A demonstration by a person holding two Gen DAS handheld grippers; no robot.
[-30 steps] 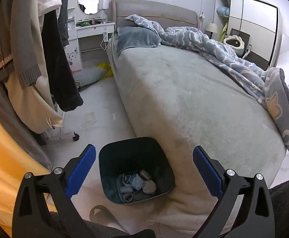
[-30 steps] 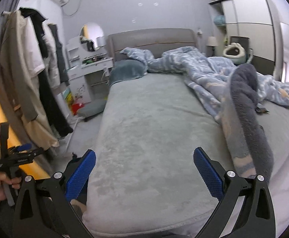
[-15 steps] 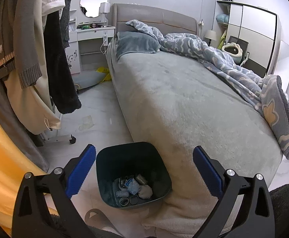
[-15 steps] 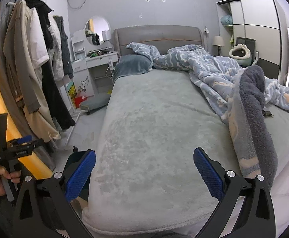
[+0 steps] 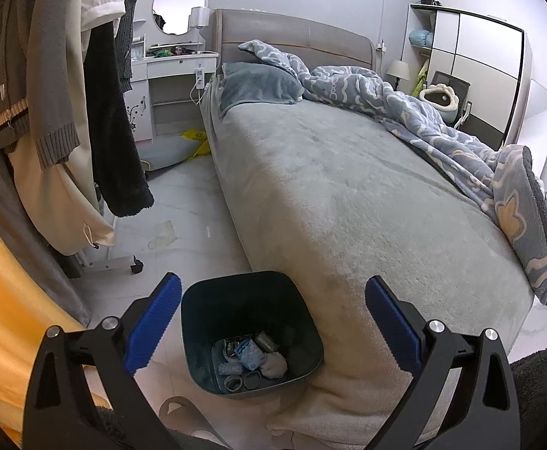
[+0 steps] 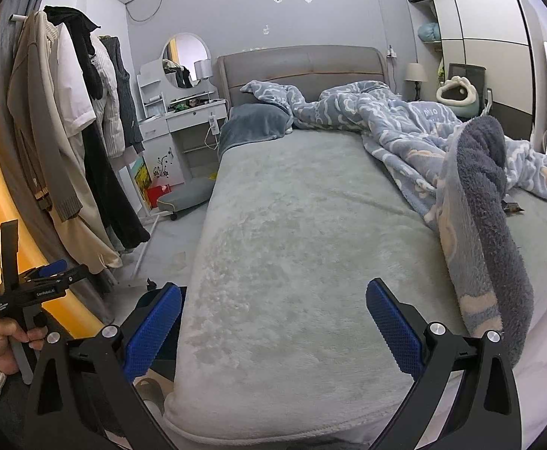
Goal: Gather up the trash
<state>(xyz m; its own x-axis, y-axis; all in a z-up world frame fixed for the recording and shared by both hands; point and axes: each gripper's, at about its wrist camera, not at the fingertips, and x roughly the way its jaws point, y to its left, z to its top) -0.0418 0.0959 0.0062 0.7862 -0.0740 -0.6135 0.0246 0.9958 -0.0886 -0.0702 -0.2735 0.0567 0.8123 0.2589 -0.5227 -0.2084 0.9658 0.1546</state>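
Both views have risen and pulled back over last second. Left hand-held gripper (image 5: 272, 321) spread wide, empty, above bin (image 5: 202, 341) beside bed (image 5: 348, 195); trash (image 5: 253, 358) lies inside. Right hand-held gripper (image 6: 273, 322) released over bed. Likely scanning for more.

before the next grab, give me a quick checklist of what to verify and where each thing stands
1. Left gripper empty, fingers spread wide: ok.
2. Right gripper empty, fingers spread wide: ok.
3. Trash bin upright on the floor at the corner of the bed, mouth unobstructed: ok.
4. Room left in the bin: ok, trash covers only the bottom.
5. Next piece picked out: cannot tell. A flat scrap lies on the floor beside the bed and a small dark item sits on the bed by the blanket; neither is clearly trash.
6. Either gripper lined up on a piece: not ok, both hang short of those items.
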